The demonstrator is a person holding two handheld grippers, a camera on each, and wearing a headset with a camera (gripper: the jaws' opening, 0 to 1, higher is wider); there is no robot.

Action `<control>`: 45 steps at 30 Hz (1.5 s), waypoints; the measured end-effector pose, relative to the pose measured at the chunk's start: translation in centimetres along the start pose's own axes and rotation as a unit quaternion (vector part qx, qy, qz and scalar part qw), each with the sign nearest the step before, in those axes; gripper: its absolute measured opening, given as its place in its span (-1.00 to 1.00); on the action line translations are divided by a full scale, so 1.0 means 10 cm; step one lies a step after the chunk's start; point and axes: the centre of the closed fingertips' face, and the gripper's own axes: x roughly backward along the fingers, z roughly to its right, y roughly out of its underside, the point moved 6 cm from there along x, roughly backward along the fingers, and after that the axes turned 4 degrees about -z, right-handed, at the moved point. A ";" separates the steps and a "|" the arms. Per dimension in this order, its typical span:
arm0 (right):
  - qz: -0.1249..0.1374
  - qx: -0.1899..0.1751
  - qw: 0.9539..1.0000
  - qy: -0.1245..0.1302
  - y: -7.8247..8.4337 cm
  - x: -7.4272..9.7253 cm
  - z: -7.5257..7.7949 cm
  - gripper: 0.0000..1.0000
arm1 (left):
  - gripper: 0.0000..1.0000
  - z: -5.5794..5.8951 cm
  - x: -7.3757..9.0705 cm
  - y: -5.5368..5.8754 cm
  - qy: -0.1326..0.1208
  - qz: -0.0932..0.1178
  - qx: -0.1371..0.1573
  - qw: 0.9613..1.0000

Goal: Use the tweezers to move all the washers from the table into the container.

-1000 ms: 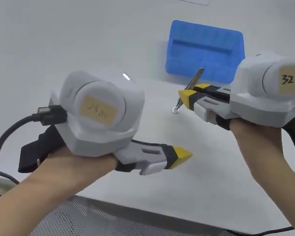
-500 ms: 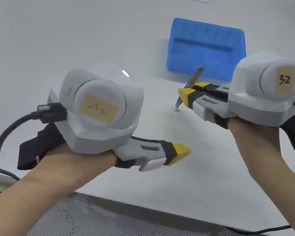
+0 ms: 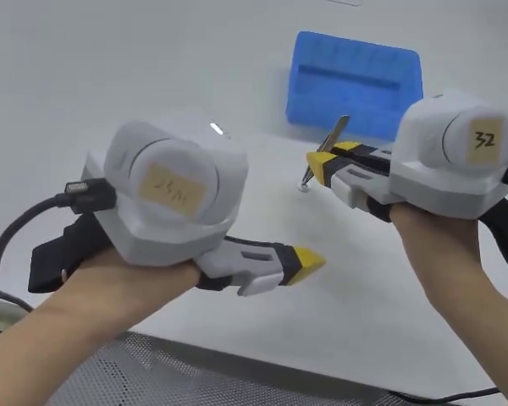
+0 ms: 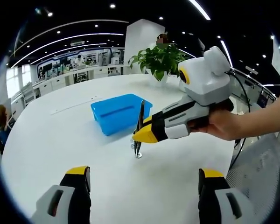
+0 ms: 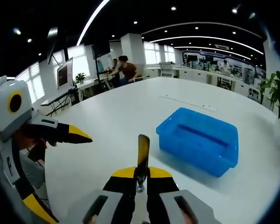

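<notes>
1. The tweezers stood tilted, tips down on the white desk, just in front of the blue container. A tiny shiny piece lay at the tips. It was apparently a washer, but too small to tell whether it was pinched.
2. The right tool was clamped on the tweezers. Its yellow-tipped jaws were pressed together around the upper part, and the slim blades ran on past them toward the desk.
3. The container sat open-topped on the desk beyond the tweezers, near them but not touching. Its inside looked plain blue, and I could not make out any contents.
4. The left tool hovered above the desk on the person's side, well apart from the tweezers. In the left gripper view its jaws stood wide apart, with nothing between them.
5. Each tool was gripped from below by a bare hand — a black cable trailed from the back of the left one.
6. A potted plant stood at the desk's far side, behind the container.
</notes>
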 end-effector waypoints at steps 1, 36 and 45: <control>-0.001 0.002 1.000 0.000 0.00 0.00 0.00 -0.93 | 0.97 0.00 0.00 0.00 0.000 0.000 -0.001 1.000; 0.058 0.020 0.997 0.039 -0.63 0.10 0.46 -0.94 | 0.97 0.00 -0.01 0.07 0.003 -0.022 -0.013 1.000; 0.077 0.026 0.995 0.054 -0.83 -0.04 0.60 -0.94 | 0.97 0.00 -0.01 0.08 0.001 -0.020 -0.011 1.000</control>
